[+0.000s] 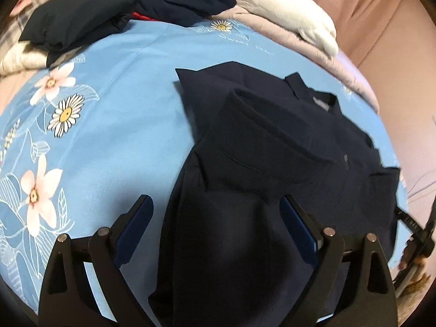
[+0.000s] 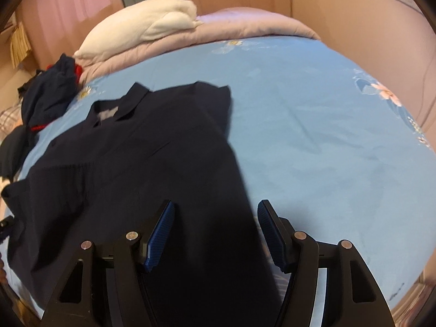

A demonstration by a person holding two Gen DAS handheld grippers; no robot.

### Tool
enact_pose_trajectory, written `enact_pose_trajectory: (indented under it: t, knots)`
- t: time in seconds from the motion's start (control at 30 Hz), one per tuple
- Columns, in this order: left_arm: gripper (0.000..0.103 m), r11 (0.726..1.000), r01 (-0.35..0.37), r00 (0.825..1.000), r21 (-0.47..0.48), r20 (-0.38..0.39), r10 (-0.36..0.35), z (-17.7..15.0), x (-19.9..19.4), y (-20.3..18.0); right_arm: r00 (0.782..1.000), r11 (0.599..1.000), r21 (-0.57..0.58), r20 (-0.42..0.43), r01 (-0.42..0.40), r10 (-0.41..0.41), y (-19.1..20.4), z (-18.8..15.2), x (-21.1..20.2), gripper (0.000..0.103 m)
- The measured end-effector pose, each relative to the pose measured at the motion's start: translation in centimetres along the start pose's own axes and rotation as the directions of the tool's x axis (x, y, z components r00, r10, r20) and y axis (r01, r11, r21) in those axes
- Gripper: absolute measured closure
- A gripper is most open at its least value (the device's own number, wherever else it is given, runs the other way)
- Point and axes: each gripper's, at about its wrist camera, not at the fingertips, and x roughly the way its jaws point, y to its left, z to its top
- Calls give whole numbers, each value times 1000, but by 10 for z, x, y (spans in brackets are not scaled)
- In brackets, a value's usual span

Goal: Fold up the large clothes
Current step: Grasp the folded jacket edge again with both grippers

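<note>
A dark navy collared shirt (image 1: 272, 150) lies on the blue floral bedsheet (image 1: 122, 103), its sides and a sleeve folded inward, collar at the far end. My left gripper (image 1: 216, 204) is open, its fingers straddling the near part of the shirt from just above. In the right wrist view the same shirt (image 2: 141, 150) lies left of centre on the sheet (image 2: 313, 122). My right gripper (image 2: 216, 208) is open over the shirt's near right edge. The other gripper shows at the right edge of the left wrist view (image 1: 417, 234).
A pile of dark clothes with red trim (image 1: 122, 13) lies at the far left of the bed, also in the right wrist view (image 2: 46, 95). A white pillow (image 2: 141, 27) and a pink quilt (image 2: 245, 24) lie at the head. Pink curtains hang behind.
</note>
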Motion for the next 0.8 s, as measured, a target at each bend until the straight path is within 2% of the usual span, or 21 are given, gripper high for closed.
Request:
enact_pose_trajectory:
  t: [0.07,0.17,0.23,0.3,0.33,0.37,0.4,0.53,0.67,0.8]
  knots:
    - [10,999,-38,999,25,12,38,-2,3,-2,1000,1000,-6,-4,-2,2,2,0,4,40]
    - [11,999,-24,1000,22,-11,24,-2,10,-2,1000,1000,-1,-1,-15,15,1,1,8,41]
    - [20,999,-35,999,26,-31,35,-2,16,-3,999,999,8,-3,-34,34,0,0,10,52]
    - [45,999,-47,998,25,-33,48,-3,18,-4,999,999,15,-9,-36,36,-1,0,12,75]
    - [55,999,-46,998,16,-36,47,-4,19,-4,1000,1000,7,-10,-24,24,0,-1,13,79]
    - [86,998,-70,997,9,-40,70,-5,19,-3,1000,1000,-8,-6,-21,21,2,-2,13,86]
    - [95,992,-122,992,16,-37,122,-5,18,-4,1000,1000,-27,3,-11,11,5,-4,11,93]
    - [97,990,-141,990,-16,9,141,-11,1,-2,998,998,-51,60,28,-24,12,-7,-8,98]
    - [99,990,-144,988,-9,61,144,-16,-24,-9,993,999,-15,115,-29,30,6,-7,-43,99]
    - [99,995,-95,987,-8,127,95,-22,-58,-15,980,998,-21,184,-67,70,7,-7,-77,99]
